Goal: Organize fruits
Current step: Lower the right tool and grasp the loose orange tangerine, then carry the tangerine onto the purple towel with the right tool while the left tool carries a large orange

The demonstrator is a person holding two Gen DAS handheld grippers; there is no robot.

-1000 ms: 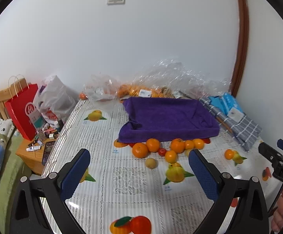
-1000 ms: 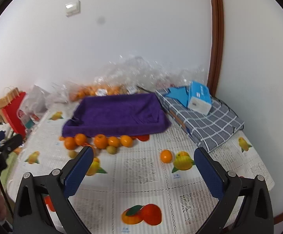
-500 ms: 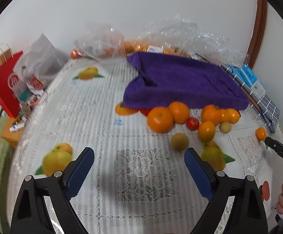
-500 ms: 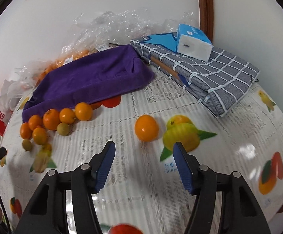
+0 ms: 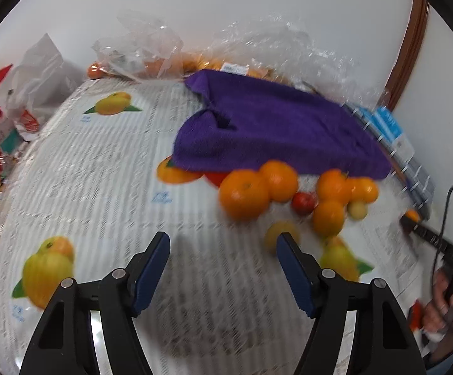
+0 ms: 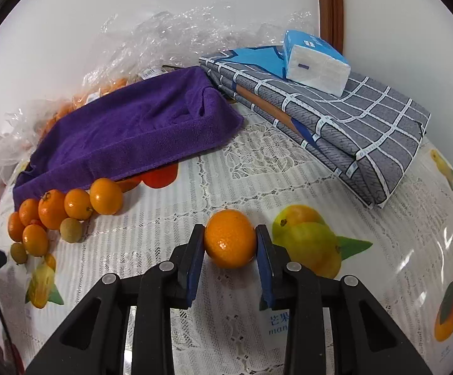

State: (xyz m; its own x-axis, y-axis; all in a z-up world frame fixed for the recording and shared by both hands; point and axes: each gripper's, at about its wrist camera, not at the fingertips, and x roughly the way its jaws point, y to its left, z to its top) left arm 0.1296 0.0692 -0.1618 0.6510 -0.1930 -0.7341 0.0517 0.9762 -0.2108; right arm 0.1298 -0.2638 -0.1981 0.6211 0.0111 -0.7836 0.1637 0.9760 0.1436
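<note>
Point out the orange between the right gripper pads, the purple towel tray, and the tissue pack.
orange [image 6: 230, 238], right wrist view, centre of its peel
purple towel tray [image 6: 138, 131], right wrist view, its near wall
tissue pack [image 6: 315, 62], right wrist view, its white end face

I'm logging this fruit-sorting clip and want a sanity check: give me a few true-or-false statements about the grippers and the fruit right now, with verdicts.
1. The right gripper is clamped on an orange. True.
2. The left gripper holds a tomato. False: nothing sits between its pads.
3. The purple towel tray is full of oranges. False: no fruit shows inside it.
4. A tissue pack lies on the folded grey checked cloth. True.
</note>
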